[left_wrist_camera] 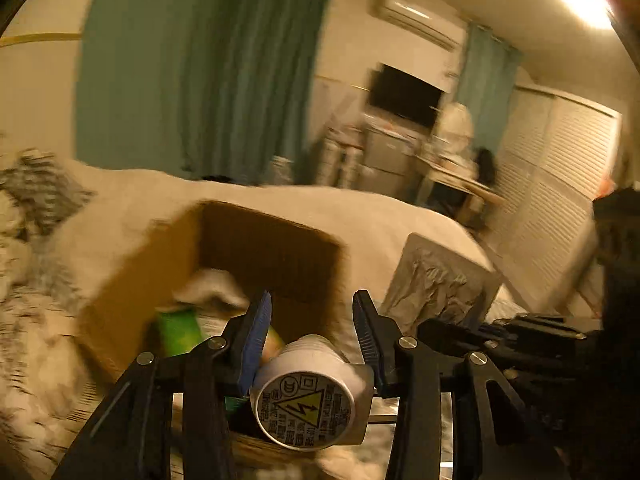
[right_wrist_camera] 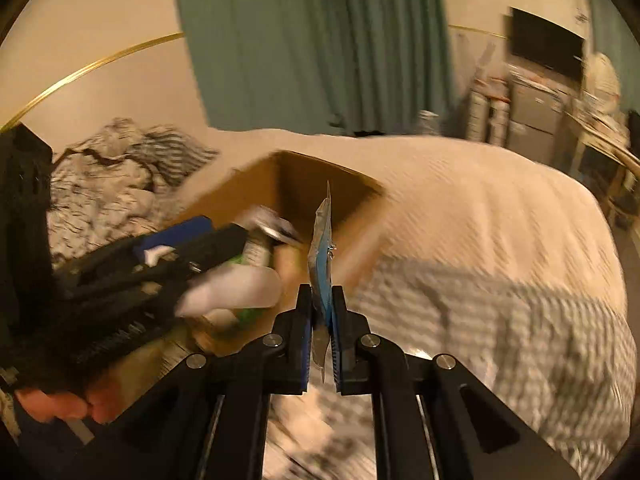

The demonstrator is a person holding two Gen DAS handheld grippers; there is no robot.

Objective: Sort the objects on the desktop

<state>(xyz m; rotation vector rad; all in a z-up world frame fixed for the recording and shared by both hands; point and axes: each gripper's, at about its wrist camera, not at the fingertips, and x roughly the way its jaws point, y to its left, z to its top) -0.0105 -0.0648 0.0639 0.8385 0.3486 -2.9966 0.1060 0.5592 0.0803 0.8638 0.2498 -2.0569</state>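
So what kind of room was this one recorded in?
Most likely a bedroom. A bed with a pale cover fills the middle, long green curtains hang behind it, and a wall air conditioner sits above a dark screen. The cardboard box rests on the bed.

A wide bed (right_wrist_camera: pixel 480 216) under a cream quilt fills the room's middle. Behind it hang teal curtains (left_wrist_camera: pixel 208 60). Right of the bed, a dark television (left_wrist_camera: pixel 406 96) (blurred) and white louvred doors (left_wrist_camera: pixel 560 184). A rumpled patterned blanket (right_wrist_camera: pixel 112 176) lies at the bed's left.

Dim warm light, motion-blurred fisheye edges
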